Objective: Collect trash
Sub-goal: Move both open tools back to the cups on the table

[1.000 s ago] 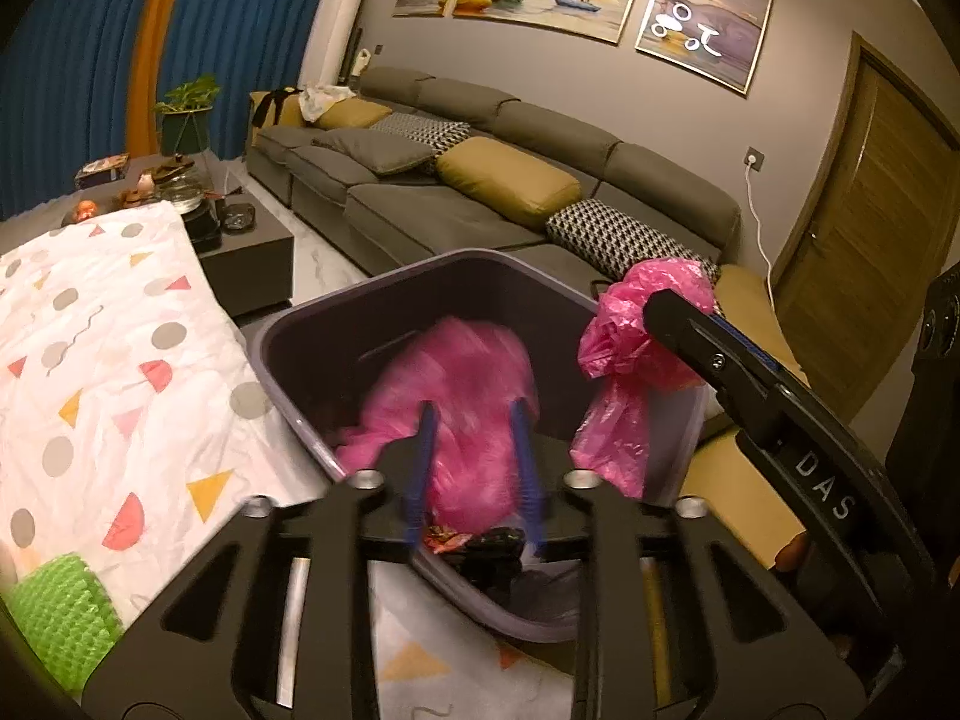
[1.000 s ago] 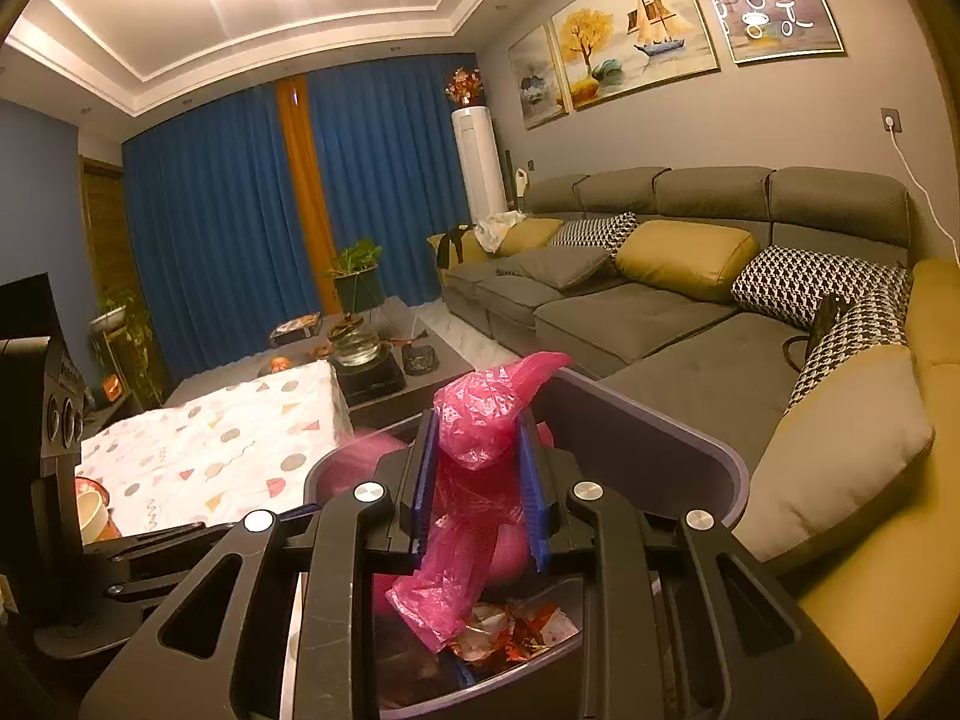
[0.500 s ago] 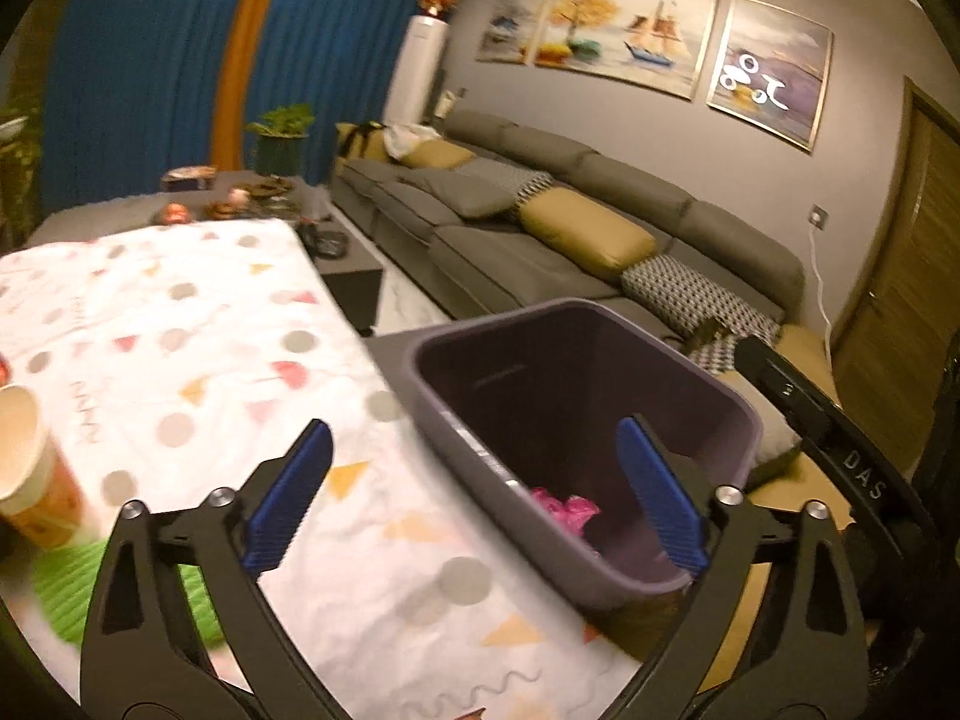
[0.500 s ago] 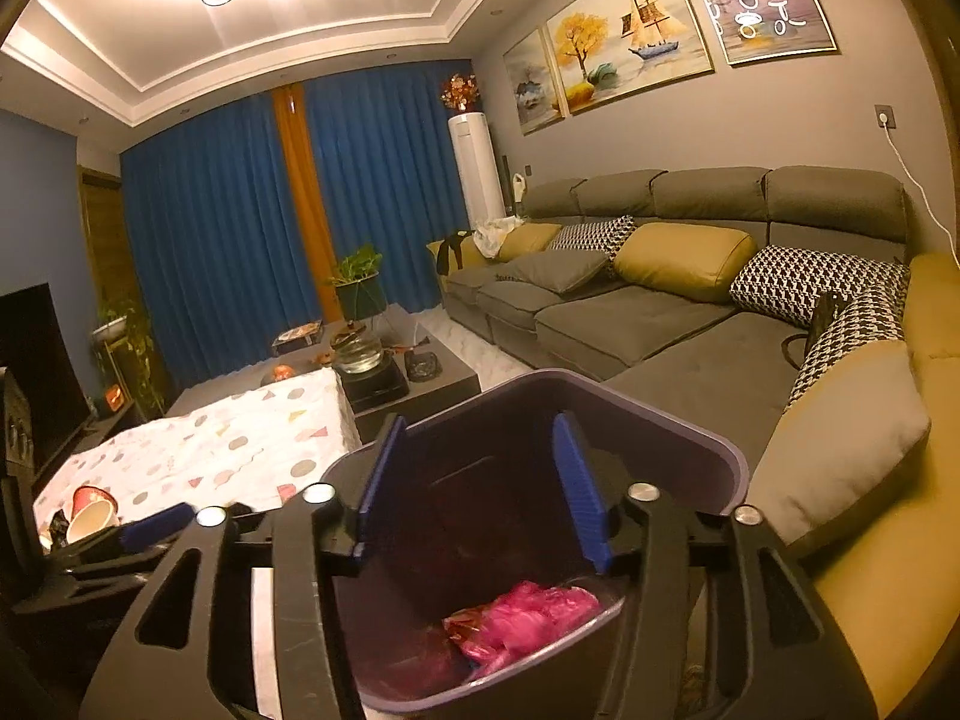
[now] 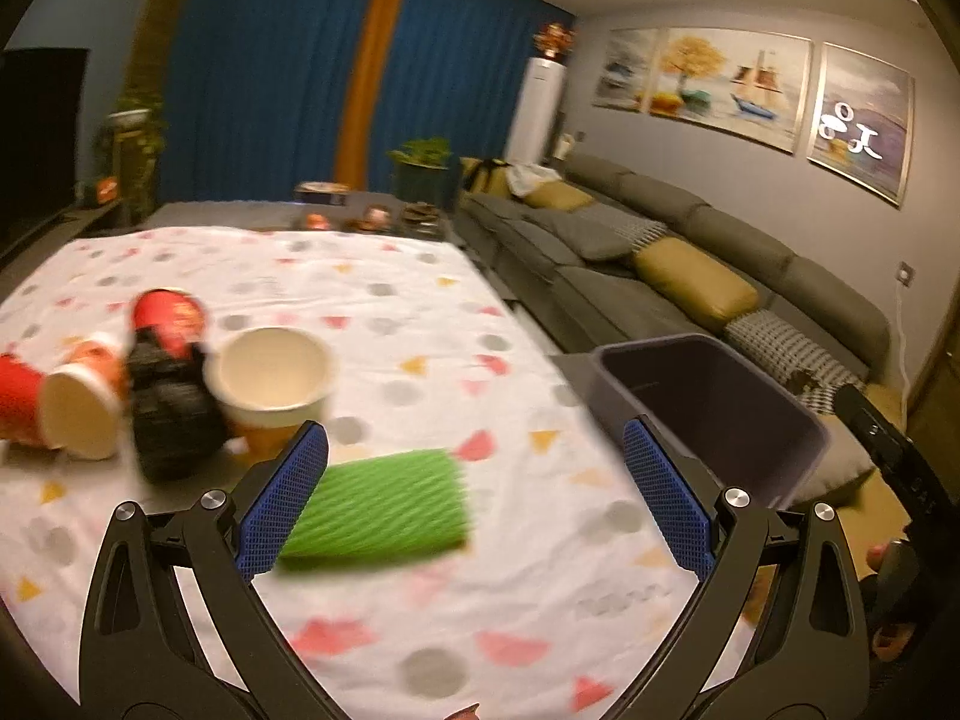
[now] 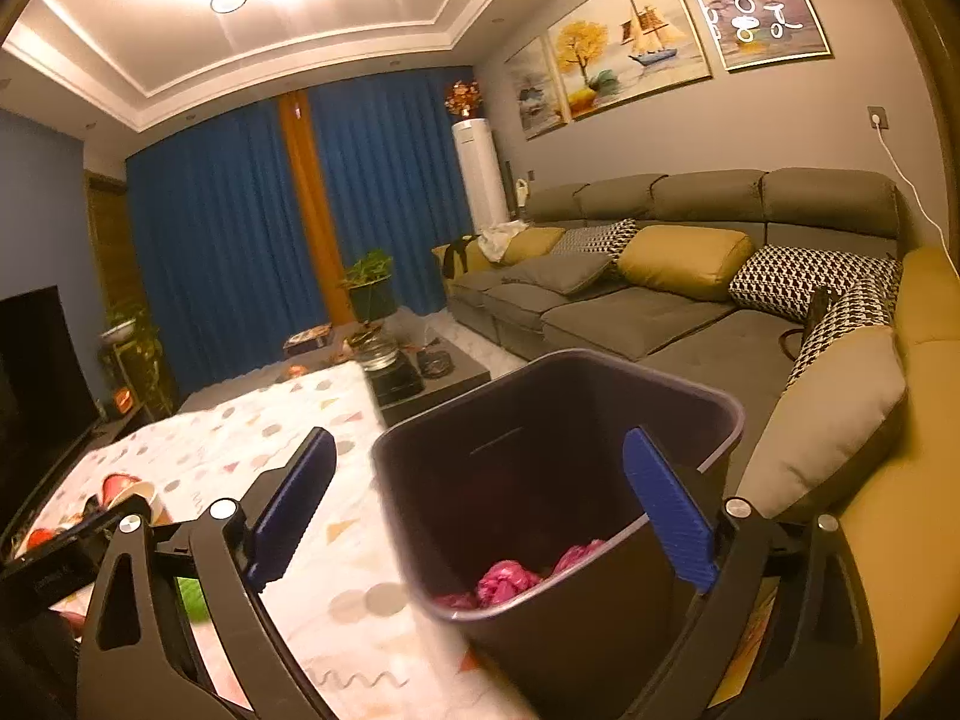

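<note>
My left gripper (image 5: 474, 480), jaws just opened wide & empty – green sponge (image 5: 384, 504) dead ahead, long axis crosswise; right gripper (image 6: 480, 498) likewise, over bin (image 6: 708, 408).

No lettering legible — all labels too blurred.

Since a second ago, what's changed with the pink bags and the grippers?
Both pink bags were let go and now lie in the bin. Both jaws have just been opening, empty. The left gripper swung away from the bin to the table, over the green item. The bin stayed put.
</note>
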`<move>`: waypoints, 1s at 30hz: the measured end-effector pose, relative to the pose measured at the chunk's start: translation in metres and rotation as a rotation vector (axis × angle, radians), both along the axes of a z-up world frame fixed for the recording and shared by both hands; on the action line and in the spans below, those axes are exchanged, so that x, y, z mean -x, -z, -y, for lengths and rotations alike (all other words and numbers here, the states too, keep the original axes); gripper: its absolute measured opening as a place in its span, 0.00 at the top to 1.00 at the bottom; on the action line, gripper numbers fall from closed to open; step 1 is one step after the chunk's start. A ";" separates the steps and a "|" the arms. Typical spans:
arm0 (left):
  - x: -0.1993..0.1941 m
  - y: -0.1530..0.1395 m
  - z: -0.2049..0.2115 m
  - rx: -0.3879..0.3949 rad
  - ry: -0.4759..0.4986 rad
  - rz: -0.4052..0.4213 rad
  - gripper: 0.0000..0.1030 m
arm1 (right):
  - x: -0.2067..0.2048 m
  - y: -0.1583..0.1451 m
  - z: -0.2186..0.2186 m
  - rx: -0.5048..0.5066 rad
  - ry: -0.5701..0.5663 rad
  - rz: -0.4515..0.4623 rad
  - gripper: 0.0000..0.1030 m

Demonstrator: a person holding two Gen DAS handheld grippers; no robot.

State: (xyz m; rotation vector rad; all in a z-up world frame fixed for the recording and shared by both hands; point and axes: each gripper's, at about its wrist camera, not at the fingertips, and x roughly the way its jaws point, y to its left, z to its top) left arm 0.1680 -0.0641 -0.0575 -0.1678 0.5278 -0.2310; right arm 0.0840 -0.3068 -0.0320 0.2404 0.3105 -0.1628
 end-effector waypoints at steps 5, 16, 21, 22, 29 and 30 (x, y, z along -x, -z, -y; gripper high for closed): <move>0.020 -0.004 -0.040 -0.016 -0.089 0.005 0.06 | 0.009 -0.003 -0.024 0.006 -0.035 0.007 0.09; 0.055 0.001 -0.130 -0.024 -0.257 -0.002 0.06 | 0.016 -0.006 -0.095 0.011 -0.171 -0.001 0.09; 0.064 0.002 -0.168 -0.012 -0.330 -0.003 0.06 | 0.011 -0.005 -0.130 0.018 -0.234 -0.014 0.09; 0.065 0.002 -0.173 -0.011 -0.338 -0.004 0.06 | 0.010 -0.004 -0.134 0.021 -0.244 -0.016 0.09; 0.069 0.004 -0.221 -0.007 -0.395 -0.002 0.06 | 0.003 -0.002 -0.170 0.031 -0.310 -0.030 0.09; 0.069 0.004 -0.229 -0.005 -0.404 0.000 0.06 | 0.001 -0.001 -0.175 0.033 -0.319 -0.032 0.09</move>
